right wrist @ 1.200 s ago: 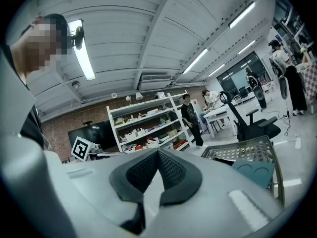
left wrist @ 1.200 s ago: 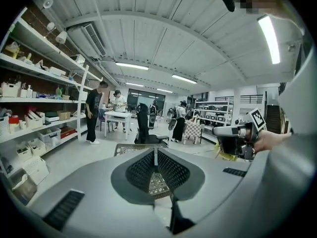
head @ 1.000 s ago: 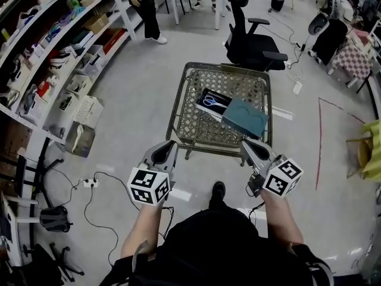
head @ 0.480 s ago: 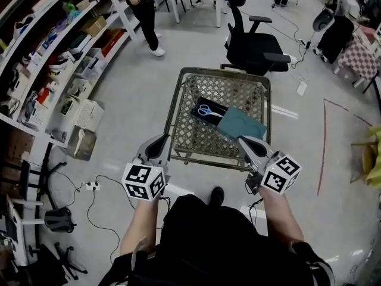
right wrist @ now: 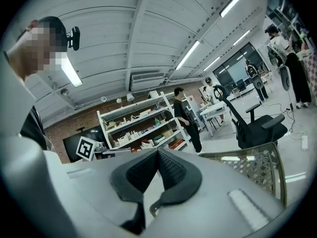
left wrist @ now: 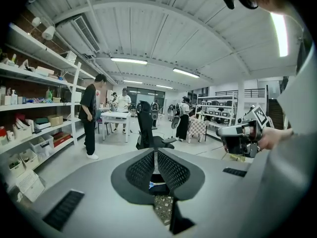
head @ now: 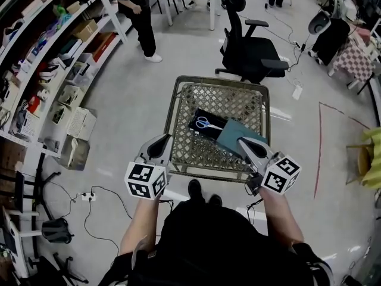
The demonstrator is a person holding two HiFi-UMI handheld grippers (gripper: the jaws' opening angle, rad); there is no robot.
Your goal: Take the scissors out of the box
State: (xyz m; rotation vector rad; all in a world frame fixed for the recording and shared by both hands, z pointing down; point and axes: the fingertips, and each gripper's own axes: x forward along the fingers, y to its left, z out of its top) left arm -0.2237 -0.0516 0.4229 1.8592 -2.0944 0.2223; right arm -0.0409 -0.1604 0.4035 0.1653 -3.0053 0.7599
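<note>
Now my left gripper (head: 165,139) and right gripper (head: 243,142) are both pressed together, empty. Scissors (head: 205,123) lie in the box (head: 209,133).

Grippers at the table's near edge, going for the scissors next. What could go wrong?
1. The left gripper and right gripper are both shut; reaching in like that would likely shove the scissors, not grasp them.
2. The teal lid lies at the box's right end, on the right gripper's side, and could get knocked.
3. The scissors lie flat, so a pinch may drag the box across the table.
</note>
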